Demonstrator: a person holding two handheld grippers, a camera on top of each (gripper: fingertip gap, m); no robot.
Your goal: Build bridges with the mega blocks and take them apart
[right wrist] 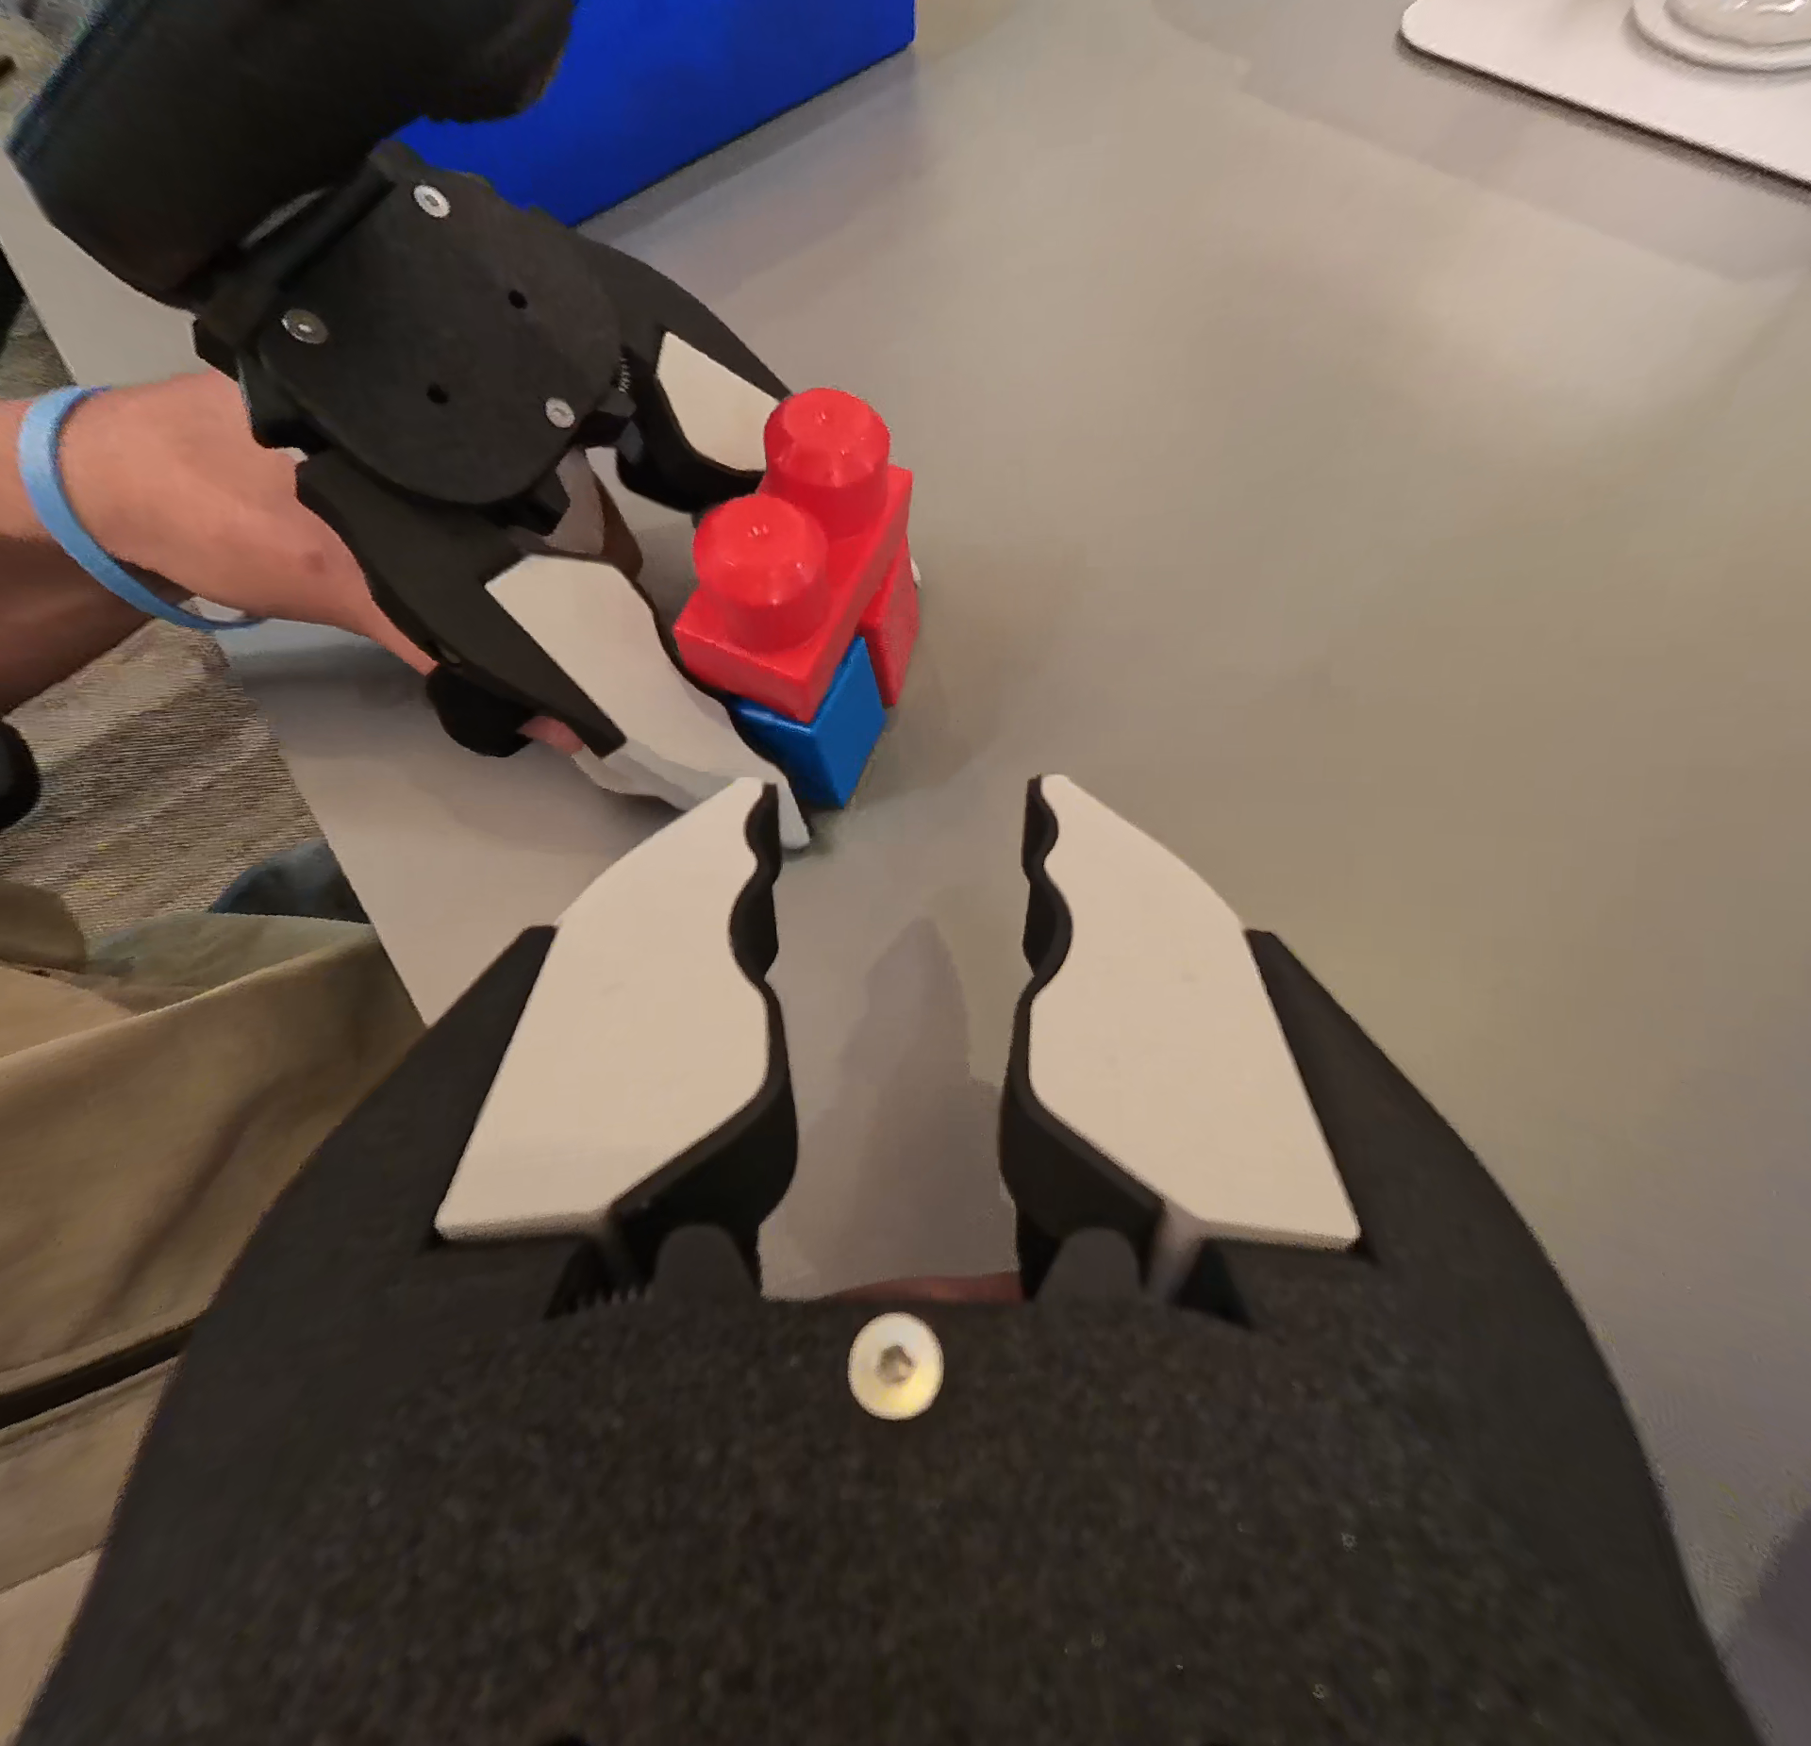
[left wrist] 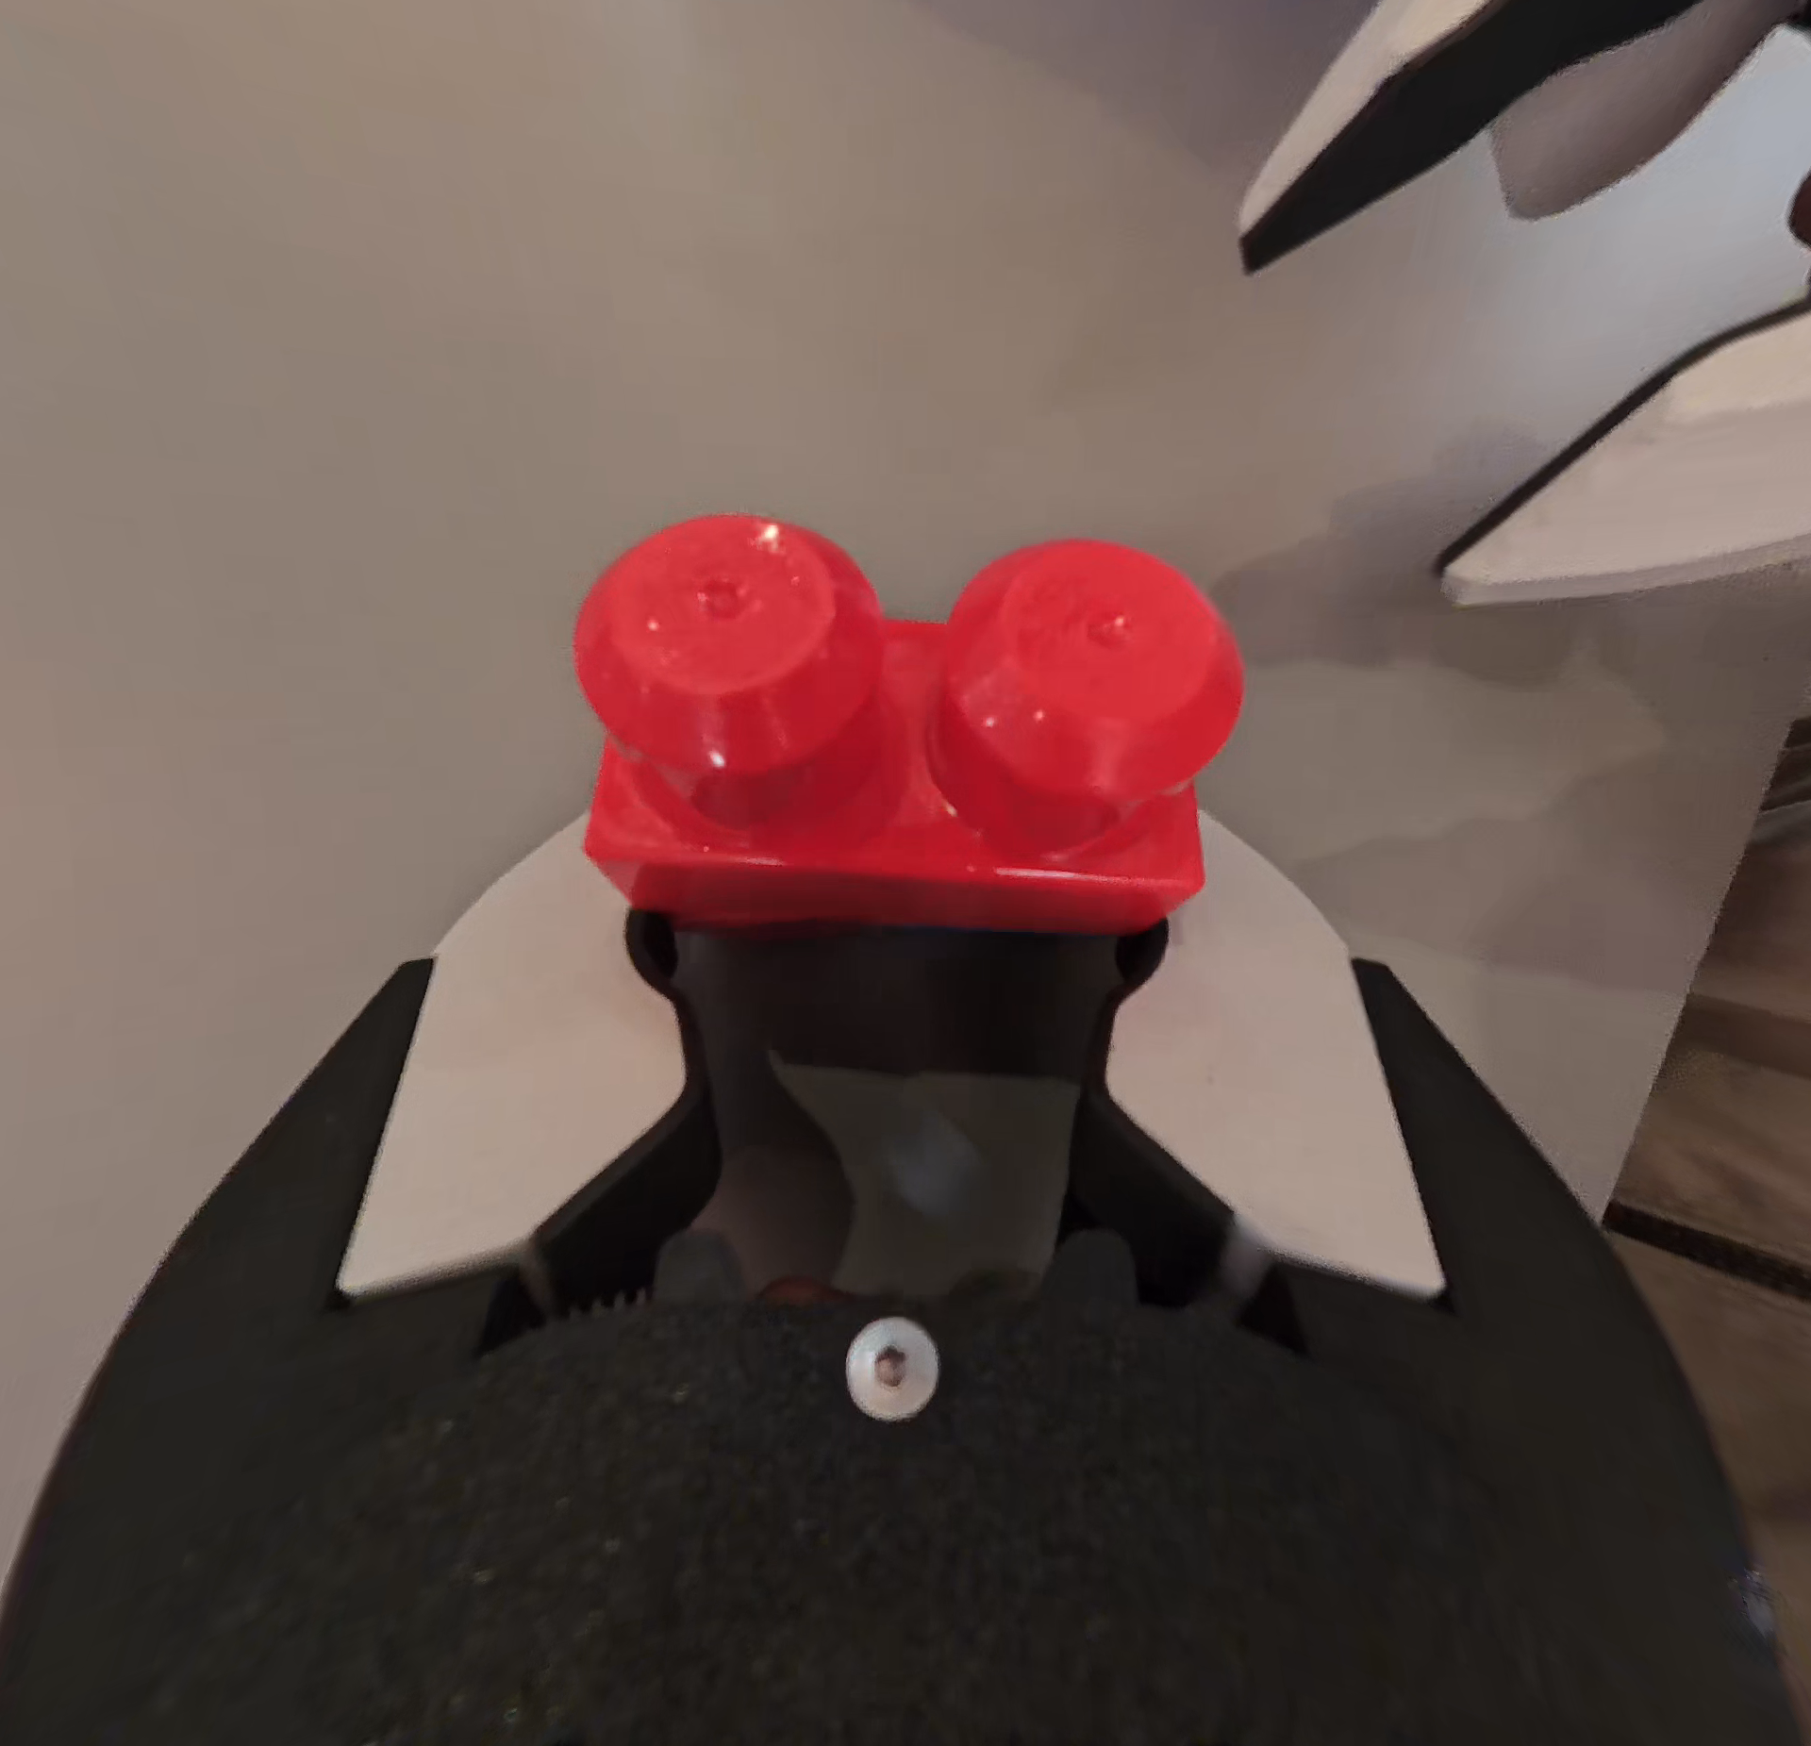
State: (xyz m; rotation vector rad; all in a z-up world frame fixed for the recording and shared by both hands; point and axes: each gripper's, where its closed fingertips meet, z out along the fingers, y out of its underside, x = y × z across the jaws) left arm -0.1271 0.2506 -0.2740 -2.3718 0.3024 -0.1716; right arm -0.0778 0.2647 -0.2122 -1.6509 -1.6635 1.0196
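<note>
A small bridge stands on the grey table (right wrist: 1323, 523). A red two-stud block (right wrist: 784, 611) lies across a blue block (right wrist: 823, 729) and a red block (right wrist: 897, 631). My left gripper (left wrist: 897, 939) is shut on the bridge. Its near finger (right wrist: 627, 680) runs along the blue block, and its far finger is behind the red one. In the left wrist view the red top block (left wrist: 892, 817) hides the fingertips and the lower blocks. My right gripper (right wrist: 902, 797) is open and empty, just in front of the bridge. It also shows in the left wrist view (left wrist: 1347, 410).
A blue box (right wrist: 686, 53) stands at the back left of the table. A white mat with a dish (right wrist: 1568, 62) lies at the back right. The table's edge runs down the left, with a person's hand with a blue wristband (right wrist: 59, 494) and khaki trousers (right wrist: 147, 1062) beside it.
</note>
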